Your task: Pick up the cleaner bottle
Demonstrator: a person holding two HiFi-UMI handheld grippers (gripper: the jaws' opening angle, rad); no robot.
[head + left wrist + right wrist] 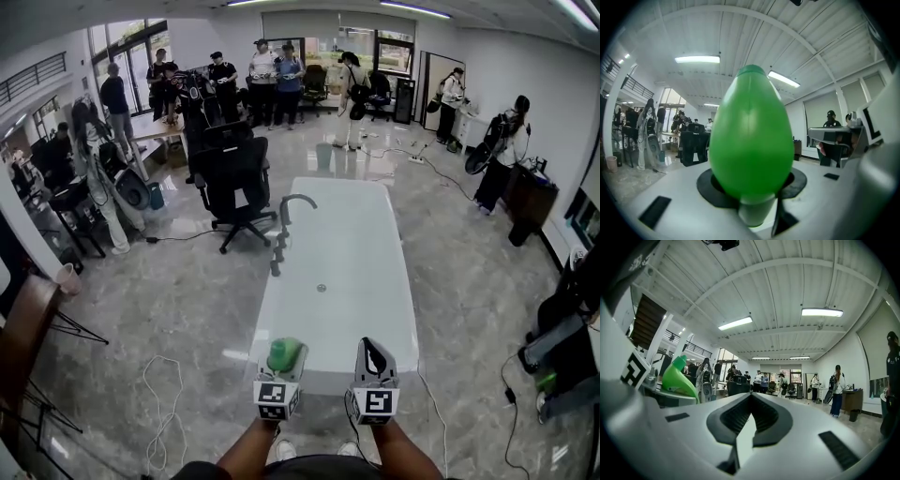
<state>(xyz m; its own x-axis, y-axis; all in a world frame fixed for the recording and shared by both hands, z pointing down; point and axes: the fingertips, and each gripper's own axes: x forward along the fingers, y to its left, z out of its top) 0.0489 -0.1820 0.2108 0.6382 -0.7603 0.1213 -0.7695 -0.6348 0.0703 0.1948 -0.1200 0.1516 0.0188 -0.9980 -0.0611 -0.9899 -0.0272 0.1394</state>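
The cleaner bottle (285,353) is green, egg-shaped and capped. My left gripper (282,367) is shut on it and holds it in the air over the near end of a long white basin (366,281). In the left gripper view the bottle (751,136) fills the middle, clamped between the jaws of the left gripper (753,190). My right gripper (376,360) hangs beside it on the right, level, its pads meeting with nothing between them. From the right gripper (749,420) view, the bottle (677,378) shows at the left, cap tilted up.
The basin has a curved grey faucet (292,206) on its left rim and a drain (322,288) in the middle. A black office chair (234,183) stands to its left. Cables (164,398) lie on the tiled floor. Several people stand at the back and right.
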